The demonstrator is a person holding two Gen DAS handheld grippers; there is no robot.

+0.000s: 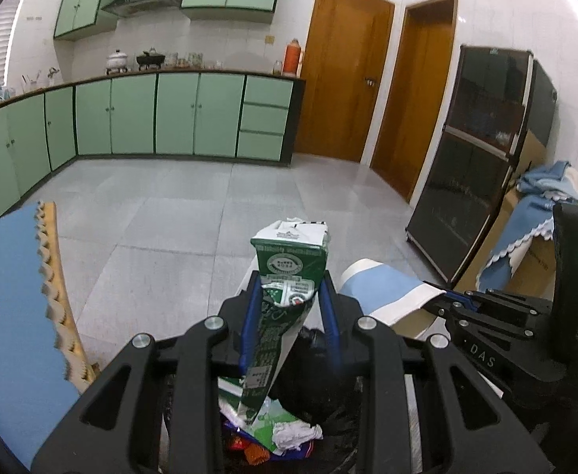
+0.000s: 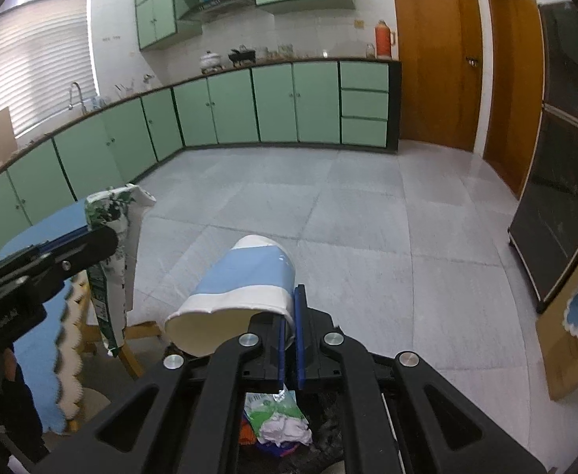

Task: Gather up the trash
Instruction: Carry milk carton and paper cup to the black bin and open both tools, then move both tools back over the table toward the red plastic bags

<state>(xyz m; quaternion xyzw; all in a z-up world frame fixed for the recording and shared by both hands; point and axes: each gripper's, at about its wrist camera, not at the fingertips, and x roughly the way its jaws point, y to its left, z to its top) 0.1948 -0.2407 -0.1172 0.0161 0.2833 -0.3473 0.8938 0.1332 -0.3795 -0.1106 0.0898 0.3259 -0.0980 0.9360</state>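
Note:
My left gripper (image 1: 289,296) is shut on a flattened green-and-white milk carton (image 1: 285,272), which stands upright between the blue pads. From the right wrist view the same carton (image 2: 109,245) hangs at the left in that gripper (image 2: 91,237). My right gripper (image 2: 289,316) is shut on the rim of a blue-and-white paper cup (image 2: 245,280) lying on its side, mouth toward the camera. In the left wrist view the cup (image 1: 387,292) shows at the right. Below both grippers is a black-lined trash bin (image 1: 328,395) holding crumpled paper (image 2: 285,430) and wrappers.
A table with a blue scalloped cloth (image 1: 8,296) stands at the left. A dark glass cabinet (image 1: 474,158) and a cardboard box draped in blue cloth (image 1: 526,245) are at the right. Green kitchen cabinets (image 1: 151,118) and wooden doors (image 1: 344,91) line the far walls across a grey tiled floor.

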